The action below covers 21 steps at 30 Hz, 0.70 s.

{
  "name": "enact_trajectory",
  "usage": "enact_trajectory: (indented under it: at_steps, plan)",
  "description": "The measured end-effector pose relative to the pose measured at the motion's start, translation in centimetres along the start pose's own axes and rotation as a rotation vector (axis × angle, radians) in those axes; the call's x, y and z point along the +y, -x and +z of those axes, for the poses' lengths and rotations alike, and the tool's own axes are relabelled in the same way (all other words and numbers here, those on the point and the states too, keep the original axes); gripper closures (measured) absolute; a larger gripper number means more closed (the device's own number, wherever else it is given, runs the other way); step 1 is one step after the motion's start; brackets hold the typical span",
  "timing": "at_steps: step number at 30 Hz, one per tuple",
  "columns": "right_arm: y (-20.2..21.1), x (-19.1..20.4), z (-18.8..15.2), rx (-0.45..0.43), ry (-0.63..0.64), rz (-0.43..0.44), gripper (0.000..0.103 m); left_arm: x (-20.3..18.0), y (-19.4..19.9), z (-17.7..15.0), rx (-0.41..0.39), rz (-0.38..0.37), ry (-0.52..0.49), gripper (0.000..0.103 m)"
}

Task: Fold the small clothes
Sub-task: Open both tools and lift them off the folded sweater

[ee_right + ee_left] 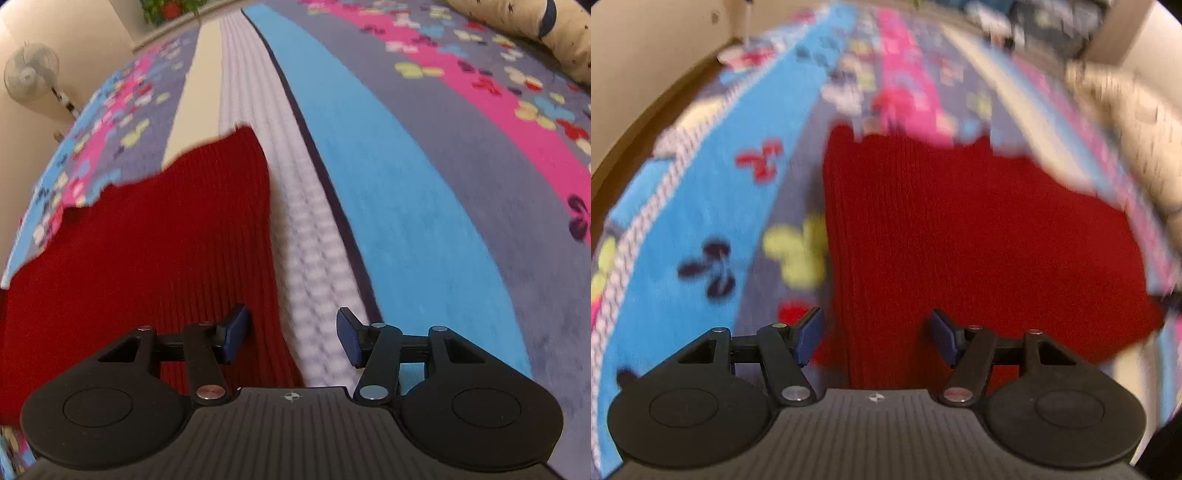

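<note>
A red ribbed knit garment [960, 240] lies flat on a colourful striped bedspread [701, 221]. In the left wrist view it fills the middle and right, and the view is blurred. My left gripper [875, 338] is open and empty, above the garment's near left edge. In the right wrist view the garment [147, 251] lies at the left. My right gripper [291, 338] is open and empty, straddling the garment's right edge, with its left finger [234, 334] over the red knit and its right finger [349, 341] over the white stripe.
The bedspread [406, 184] has blue, grey, pink and white stripes with butterfly prints. A cream pillow [535, 33] lies at the far right. A standing fan [31, 72] stands beyond the bed at the left. A wall [646, 48] borders the bed.
</note>
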State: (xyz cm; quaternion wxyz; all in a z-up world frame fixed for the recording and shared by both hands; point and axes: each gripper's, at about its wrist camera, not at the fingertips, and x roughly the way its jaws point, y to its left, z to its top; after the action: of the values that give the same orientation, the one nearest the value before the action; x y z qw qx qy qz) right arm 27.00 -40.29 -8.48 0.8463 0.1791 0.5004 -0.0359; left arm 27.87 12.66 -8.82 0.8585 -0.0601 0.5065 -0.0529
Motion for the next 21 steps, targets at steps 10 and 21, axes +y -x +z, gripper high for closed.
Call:
enact_trajectory:
  at_steps: [10, 21]
  plan:
    - [1.2, 0.1, -1.6, -0.021, 0.02, -0.014, 0.091, -1.1, 0.6, -2.4, 0.002, 0.106, -0.104, 0.032]
    - [2.0, 2.1, -3.7, -0.059, 0.276, -0.12, 0.074, -4.5, 1.4, -3.6, -0.045, 0.141, -0.251, 0.035]
